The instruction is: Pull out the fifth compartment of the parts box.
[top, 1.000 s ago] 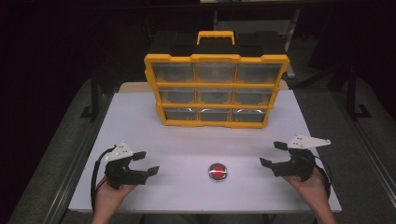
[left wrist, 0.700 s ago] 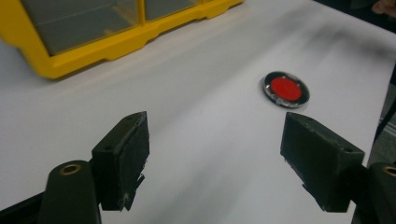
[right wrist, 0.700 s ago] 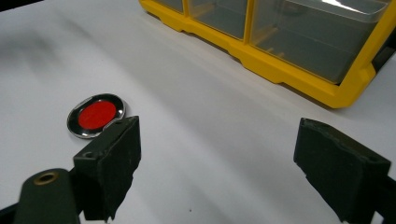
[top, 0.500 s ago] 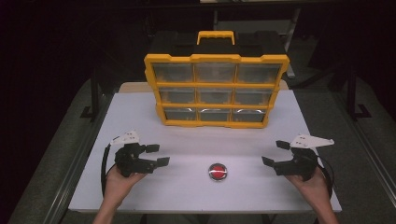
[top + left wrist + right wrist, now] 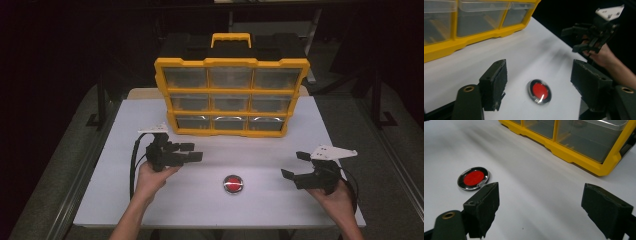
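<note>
- My left gripper (image 5: 187,151) hovers left of the red disc (image 5: 233,183), jaws apart and empty, angled toward it, I judge for a grab.
- The disc lies flat on the worktop (image 5: 260,150), before the yellow drawer organizer (image 5: 231,95).
- My right gripper (image 5: 296,166) waits right of the disc, jaws apart.

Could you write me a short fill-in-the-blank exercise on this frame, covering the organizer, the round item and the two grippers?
1. The yellow drawer organizer has ____ clear drawers on its front.
2. The small round disc on the white table has a ____ center.
3. In the high view, the disc lies ____ the left gripper and the right gripper.
4. Both grippers' jaws stand ____, holding nothing.

Missing words: nine; red; between; open
</note>
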{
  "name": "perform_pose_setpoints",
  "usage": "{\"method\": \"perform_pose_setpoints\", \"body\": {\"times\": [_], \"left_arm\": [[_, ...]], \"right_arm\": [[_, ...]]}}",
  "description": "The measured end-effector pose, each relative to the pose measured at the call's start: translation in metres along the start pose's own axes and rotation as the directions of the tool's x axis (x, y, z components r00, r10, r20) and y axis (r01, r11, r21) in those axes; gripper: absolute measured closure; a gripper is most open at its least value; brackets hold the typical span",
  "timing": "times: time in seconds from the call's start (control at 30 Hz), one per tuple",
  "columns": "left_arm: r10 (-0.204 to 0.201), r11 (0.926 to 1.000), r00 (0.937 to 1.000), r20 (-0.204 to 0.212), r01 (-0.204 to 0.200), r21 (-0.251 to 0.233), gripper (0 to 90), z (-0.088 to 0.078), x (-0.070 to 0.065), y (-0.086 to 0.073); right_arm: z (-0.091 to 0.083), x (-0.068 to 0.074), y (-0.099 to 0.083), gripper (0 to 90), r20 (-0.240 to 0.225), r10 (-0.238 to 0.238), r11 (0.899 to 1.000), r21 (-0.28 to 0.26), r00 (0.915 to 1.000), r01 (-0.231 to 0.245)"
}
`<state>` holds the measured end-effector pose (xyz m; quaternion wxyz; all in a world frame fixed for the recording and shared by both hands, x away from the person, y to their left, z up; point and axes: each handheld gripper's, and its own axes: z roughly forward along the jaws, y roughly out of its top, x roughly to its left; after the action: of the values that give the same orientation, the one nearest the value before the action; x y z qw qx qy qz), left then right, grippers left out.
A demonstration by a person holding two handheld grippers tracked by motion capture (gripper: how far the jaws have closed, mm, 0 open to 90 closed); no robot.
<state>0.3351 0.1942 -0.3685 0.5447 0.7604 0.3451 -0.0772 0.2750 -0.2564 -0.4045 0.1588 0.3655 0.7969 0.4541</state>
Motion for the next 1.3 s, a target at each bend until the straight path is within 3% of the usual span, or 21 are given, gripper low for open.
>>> {"method": "perform_pose_setpoints", "body": {"times": [0.13,0.27,0.37,0.5,0.57,0.67,0.73,0.77,0.9,1.0,1.03,1.07,1.1,1.17,1.23,1.27,1.3], "left_arm": [[-0.007,0.9998,0.9993,-0.035,0.007,-0.018,28.5,0.008,0.0,0.008],[-0.045,0.9987,0.9973,-0.058,0.044,-0.025,33.5,0.021,0.005,0.024],[-0.089,0.994,0.9948,-0.049,0.086,-0.067,36.7,0.028,0.011,0.033],[-0.161,0.9762,0.9864,-0.032,0.154,-0.152,41.8,0.04,0.016,0.045],[-0.165,0.9696,0.9859,-0.03,0.156,-0.188,45.1,0.047,0.017,0.05],[-0.187,0.952,0.9823,-0.004,0.18,-0.247,47.6,0.057,0.016,0.056],[-0.244,0.9252,0.9697,0.012,0.237,-0.297,49.3,0.063,0.016,0.059],[-0.257,0.915,0.9663,0.019,0.249,-0.317,49.8,0.066,0.017,0.06],[-0.283,0.9005,0.9589,-0.013,0.261,-0.348,53.6,0.079,0.019,0.063],[-0.301,0.8839,0.9536,-0.009,0.275,-0.378,57.3,0.086,0.018,0.065],[-0.298,0.8807,0.9545,-0.003,0.274,-0.386,59.1,0.088,0.018,0.066],[-0.312,0.8702,0.9499,0.013,0.292,-0.397,60.7,0.09,0.017,0.067],[-0.315,0.8674,0.9491,0.017,0.295,-0.401,62.0,0.092,0.018,0.068],[-0.315,0.8704,0.9489,-0.018,0.281,-0.404,65.2,0.096,0.016,0.07],[-0.316,0.8669,0.9485,-0.015,0.283,-0.41,67.2,0.097,0.017,0.071],[-0.325,0.8578,0.9458,-0.004,0.293,-0.422,68.1,0.099,0.018,0.073],[-0.325,0.8578,0.9458,-0.004,0.293,-0.422,69.4,0.099,0.018,0.073]], "right_arm": [[0.0,-0.001,-0.001,14.0,0.001,-0.003,1.0,-0.004,1.0,0.003],[0.001,0.0,0.0,14.0,-0.005,-0.004,1.0,0.0,1.0,0.004],[0.003,0.001,0.0,14.0,-0.007,-0.011,1.0,0.005,0.9999,0.011],[0.005,0.002,-0.001,14.1,-0.007,-0.025,1.0,0.015,0.9997,0.025],[0.005,0.002,-0.001,14.2,-0.008,-0.026,1.0,0.016,0.9996,0.026],[0.006,0.002,0.0,14.2,-0.008,-0.029,0.999,0.016,0.9995,0.029],[0.006,0.001,-0.001,14.2,-0.006,-0.03,0.999,0.016,0.9995,0.03],[0.006,0.001,-0.001,14.4,-0.006,-0.03,0.999,0.017,0.9995,0.031],[0.004,0.0,-0.004,14.5,-0.005,-0.025,1.0,0.019,0.9997,0.025],[0.002,-0.002,-0.004,14.6,-0.002,-0.02,1.0,0.003,0.9998,0.02],[0.002,-0.002,-0.004,14.7,-0.004,-0.019,1.0,-0.001,0.9998,0.019],[0.002,-0.002,-0.004,14.7,-0.004,-0.019,1.0,-0.004,0.9998,0.019],[0.002,-0.002,-0.003,14.7,-0.004,-0.02,1.0,-0.007,0.9998,0.019],[0.003,-0.001,-0.003,14.7,-0.007,-0.022,1.0,-0.008,0.9997,0.022],[0.003,-0.001,-0.002,14.8,-0.008,-0.025,1.0,-0.007,0.9997,0.025],[0.003,0.0,-0.003,14.8,-0.007,-0.027,1.0,-0.007,0.9996,0.027],[0.003,0.0,-0.003,14.8,-0.007,-0.027,1.0,-0.007,0.9996,0.027]]}}
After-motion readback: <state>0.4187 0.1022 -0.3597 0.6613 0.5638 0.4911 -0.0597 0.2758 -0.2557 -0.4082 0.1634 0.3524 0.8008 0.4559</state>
